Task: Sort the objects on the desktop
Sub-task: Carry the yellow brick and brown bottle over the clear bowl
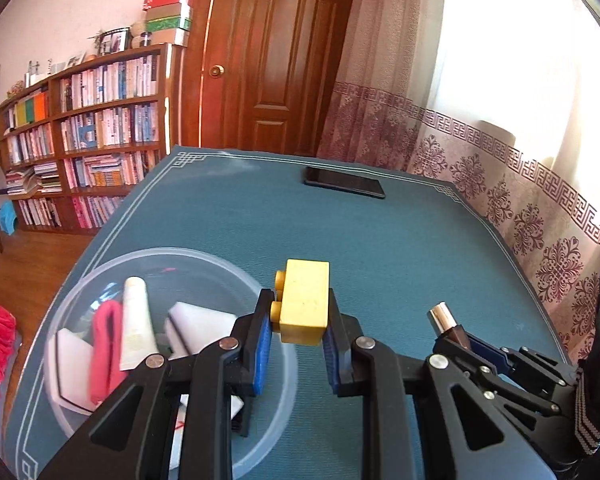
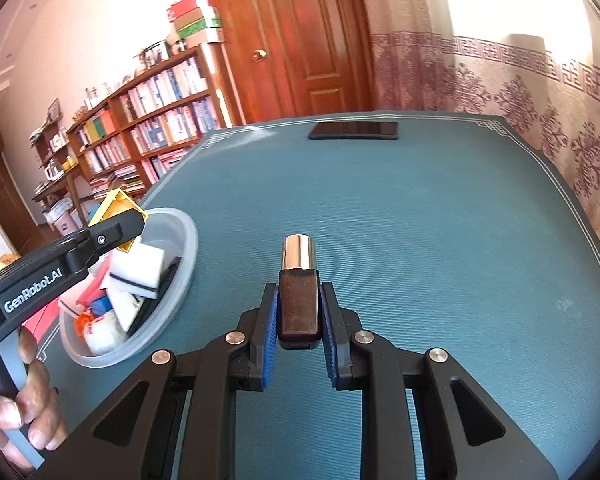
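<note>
Yellow block [image 1: 303, 302] is sitting clamped in the left gripper [image 1: 298, 322], hovering over the clear bowl's [image 1: 80, 280] rim; a tube [image 1: 137, 322] and sponges are lying inside. Right gripper [image 2: 299, 312] is pinching a brown bottle [image 2: 299, 300] above the teal mat [image 2: 440, 220]. Farther off, a dark phone [image 2: 354, 130] is resting near the door [image 2: 300, 36] and bookshelf [image 1: 84, 136].

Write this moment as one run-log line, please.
left gripper: shut on yellow block | right gripper: shut on brown bottle | bowl: partly filled

Left gripper [image 1: 298, 346] fingers clamped and raised, right gripper [image 2: 299, 332] fingers likewise closed, hand [image 2: 24, 408] wrapping left handle
</note>
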The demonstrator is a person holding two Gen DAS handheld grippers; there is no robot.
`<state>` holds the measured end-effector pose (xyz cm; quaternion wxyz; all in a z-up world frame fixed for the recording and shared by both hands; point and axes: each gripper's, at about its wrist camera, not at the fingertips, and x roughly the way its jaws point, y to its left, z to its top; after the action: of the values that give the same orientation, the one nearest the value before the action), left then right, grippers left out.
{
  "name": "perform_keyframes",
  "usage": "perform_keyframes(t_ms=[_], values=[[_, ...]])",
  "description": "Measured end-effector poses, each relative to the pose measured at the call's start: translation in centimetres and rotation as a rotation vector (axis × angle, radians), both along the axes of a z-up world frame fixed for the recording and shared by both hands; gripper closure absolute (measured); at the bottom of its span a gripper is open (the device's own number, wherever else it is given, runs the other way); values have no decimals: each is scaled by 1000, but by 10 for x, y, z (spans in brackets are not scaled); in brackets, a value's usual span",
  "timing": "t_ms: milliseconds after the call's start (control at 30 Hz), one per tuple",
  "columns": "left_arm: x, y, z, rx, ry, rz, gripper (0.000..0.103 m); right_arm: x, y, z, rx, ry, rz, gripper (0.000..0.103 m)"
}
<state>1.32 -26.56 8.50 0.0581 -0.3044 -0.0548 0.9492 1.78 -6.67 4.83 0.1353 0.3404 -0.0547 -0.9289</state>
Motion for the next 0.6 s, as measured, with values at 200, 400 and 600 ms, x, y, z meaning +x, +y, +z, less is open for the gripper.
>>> perform_keyframes(t_ms=[200, 400, 600], values=[[6, -48, -2, -14, -3, 116, 77, 3, -37, 7, 3, 20, 93, 81], [8, -86, -7, -9, -19, 195, 77, 8, -71, 10, 15, 29, 173, 81], [7, -101, -12, -9, -35, 212, 77, 10, -97, 9, 23, 25, 229, 81]])
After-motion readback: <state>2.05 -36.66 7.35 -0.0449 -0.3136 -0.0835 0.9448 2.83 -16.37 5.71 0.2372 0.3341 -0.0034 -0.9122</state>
